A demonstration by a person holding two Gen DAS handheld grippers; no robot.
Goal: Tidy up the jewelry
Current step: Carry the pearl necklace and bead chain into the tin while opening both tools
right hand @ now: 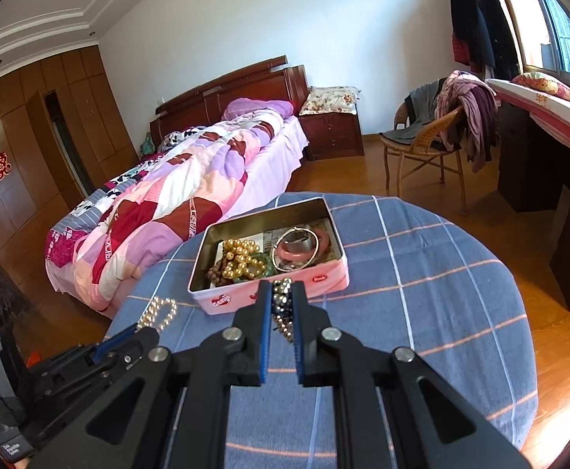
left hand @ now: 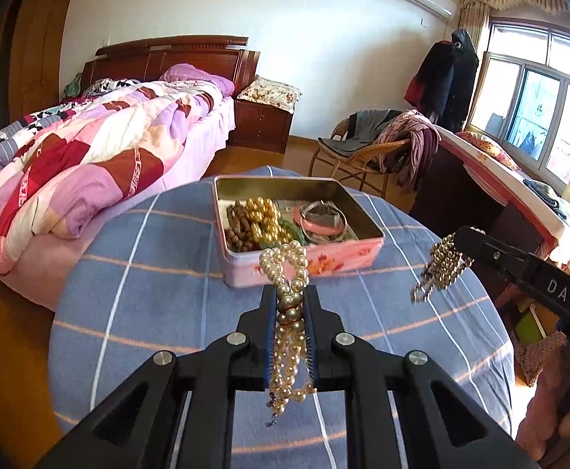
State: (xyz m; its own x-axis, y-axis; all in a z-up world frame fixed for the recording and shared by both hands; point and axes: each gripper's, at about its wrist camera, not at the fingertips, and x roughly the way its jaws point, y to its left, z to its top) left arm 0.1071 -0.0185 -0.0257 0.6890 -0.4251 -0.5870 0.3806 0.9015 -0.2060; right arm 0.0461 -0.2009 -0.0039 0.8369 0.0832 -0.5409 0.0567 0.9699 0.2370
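The left gripper (left hand: pixel 289 297) is clenched on a cream pearl-bead necklace (left hand: pixel 287 273) that dangles between its blue pads, just short of the open pink rectangular tin box (left hand: pixel 304 264); the right gripper (right hand: pixel 281 301) grips a dark metallic bead chain (right hand: pixel 283 305), near the tin's front wall; carry each strand over the rim before letting go, aiming for bare floor beside the pink bangle (right hand: pixel 304 248); the blue checked tablecloth (right hand: pixel 422 293) leaves open room around the tin
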